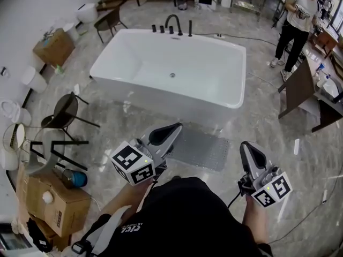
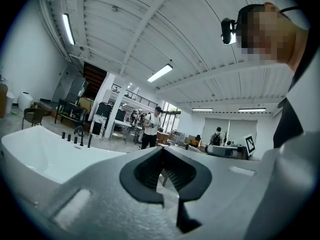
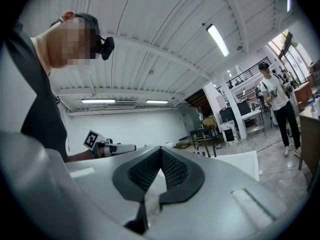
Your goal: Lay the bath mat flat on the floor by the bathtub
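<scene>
The grey bath mat [image 1: 202, 148] lies flat on the marble floor just in front of the white bathtub [image 1: 171, 71]. My left gripper [image 1: 172, 128] is held up over the mat's left end, shut and empty. Further right, my right gripper [image 1: 247, 147] is lifted above the floor beside the mat's right end, also shut with nothing in it. In the left gripper view the jaws [image 2: 162, 151] meet at the tips, with the bathtub [image 2: 35, 159] behind them. The right gripper view shows its jaws [image 3: 161, 151] closed too, and the left gripper [image 3: 107, 147] beyond.
A person [image 1: 297, 20] stands at the back right near a brown table [image 1: 303, 87]. Black chairs [image 1: 64, 114] and a cardboard box [image 1: 56, 199] crowd the left side. Black taps [image 1: 172, 24] stand on the tub's far rim. A cable [image 1: 311, 208] runs across the floor at right.
</scene>
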The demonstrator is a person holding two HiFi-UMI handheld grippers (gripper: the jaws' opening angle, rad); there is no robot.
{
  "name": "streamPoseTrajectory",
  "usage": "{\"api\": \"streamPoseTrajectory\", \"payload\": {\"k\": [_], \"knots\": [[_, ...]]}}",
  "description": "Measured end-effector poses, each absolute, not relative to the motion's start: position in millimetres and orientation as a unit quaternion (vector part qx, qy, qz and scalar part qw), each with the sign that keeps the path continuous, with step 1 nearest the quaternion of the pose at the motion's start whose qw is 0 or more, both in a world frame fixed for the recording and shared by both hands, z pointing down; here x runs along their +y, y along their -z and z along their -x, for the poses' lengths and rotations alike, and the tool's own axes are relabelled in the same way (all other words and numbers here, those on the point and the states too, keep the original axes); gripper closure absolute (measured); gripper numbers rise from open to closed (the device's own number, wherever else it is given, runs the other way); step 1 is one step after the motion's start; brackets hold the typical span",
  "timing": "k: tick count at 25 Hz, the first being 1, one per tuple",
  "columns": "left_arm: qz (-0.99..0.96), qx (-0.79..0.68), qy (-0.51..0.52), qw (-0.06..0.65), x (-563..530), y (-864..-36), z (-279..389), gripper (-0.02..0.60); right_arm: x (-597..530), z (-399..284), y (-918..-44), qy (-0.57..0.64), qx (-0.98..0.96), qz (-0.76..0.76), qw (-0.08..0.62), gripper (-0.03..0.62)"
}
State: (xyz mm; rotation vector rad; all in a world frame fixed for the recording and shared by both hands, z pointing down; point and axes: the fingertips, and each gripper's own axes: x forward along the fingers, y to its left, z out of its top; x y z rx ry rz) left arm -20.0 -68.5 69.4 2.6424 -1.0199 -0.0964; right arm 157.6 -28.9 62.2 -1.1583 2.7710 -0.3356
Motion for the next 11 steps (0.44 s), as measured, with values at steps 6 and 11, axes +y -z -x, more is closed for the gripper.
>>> {"api": "streamPoseTrajectory", "payload": {"k": [6, 11], "knots": [[-0.922, -0.377, 0.003, 0.082, -63.8, -62.7, 23.9, 0.575, -26.2, -150.8, -60.3, 0.112, 0.918, 0.376, 0.060, 0.594], [-0.920, -0.387, -0.025, 0.046, -61.2, -55.5, 21.4, 0.574, -29.0, -143.0, -60.4, 0.115, 0.923, 0.361, 0.069, 0.594]]}}
